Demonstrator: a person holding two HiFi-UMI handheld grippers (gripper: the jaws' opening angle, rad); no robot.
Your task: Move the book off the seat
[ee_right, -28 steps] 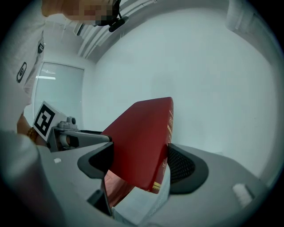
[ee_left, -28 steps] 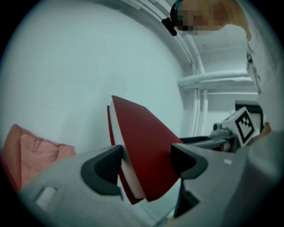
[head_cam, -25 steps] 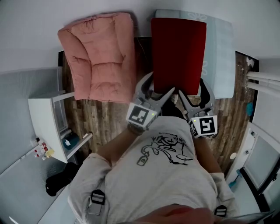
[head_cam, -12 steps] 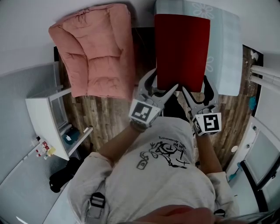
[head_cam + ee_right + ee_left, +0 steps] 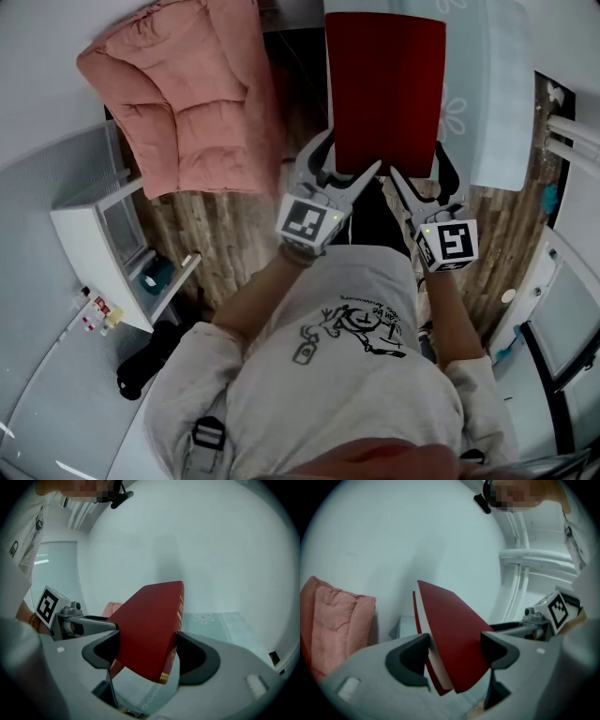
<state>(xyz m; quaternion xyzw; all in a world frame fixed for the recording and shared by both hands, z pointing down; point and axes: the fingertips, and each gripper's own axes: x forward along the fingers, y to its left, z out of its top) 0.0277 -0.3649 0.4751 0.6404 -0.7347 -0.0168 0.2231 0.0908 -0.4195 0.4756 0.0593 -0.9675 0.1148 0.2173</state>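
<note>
A red book (image 5: 386, 89) overlaps the pale blue seat (image 5: 487, 103), its near edge gripped by the left gripper (image 5: 347, 169) and right gripper (image 5: 422, 180). A pink cushioned chair (image 5: 187, 94) stands left on the wooden floor (image 5: 220, 234).

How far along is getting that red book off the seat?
Done: the left gripper and right gripper are both shut on the red book, and it looks lifted clear. In hand: the book is held tilted, partly over the pale blue seat. Left: carrying it away from the seat and setting it down elsewhere.
</note>
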